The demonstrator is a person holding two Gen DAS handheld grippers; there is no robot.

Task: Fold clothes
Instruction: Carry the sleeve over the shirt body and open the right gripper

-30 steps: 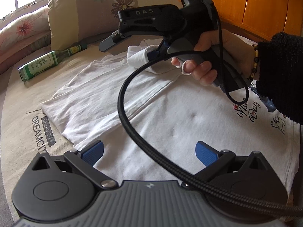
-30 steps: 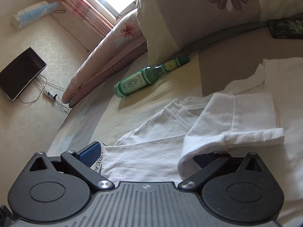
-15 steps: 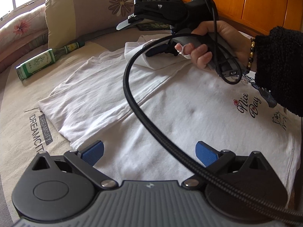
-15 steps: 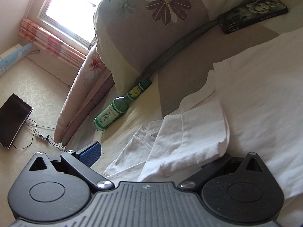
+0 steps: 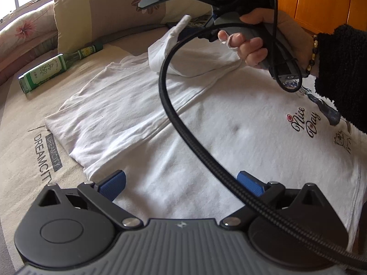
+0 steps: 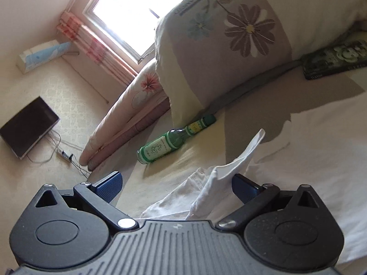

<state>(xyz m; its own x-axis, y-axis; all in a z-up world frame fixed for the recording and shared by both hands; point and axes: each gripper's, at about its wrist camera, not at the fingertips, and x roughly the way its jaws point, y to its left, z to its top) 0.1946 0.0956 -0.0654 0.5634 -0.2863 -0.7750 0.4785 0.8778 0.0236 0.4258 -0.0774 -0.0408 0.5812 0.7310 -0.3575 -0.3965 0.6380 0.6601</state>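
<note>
T-shirt (image 5: 206, 123) lettered "Nice Day"; bedsheet (image 5: 29, 142) lettered "DREAMCITY"

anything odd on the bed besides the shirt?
Yes: a green glass bottle lies on its side on the bed sheet, by the floral pillow, apart from the white T-shirt. No spill shows. A phone also lies against the pillow.

1 tee (image 5: 206, 119), 1 bottle (image 5: 55, 68), 2 pillows (image 6: 220, 45).
</note>
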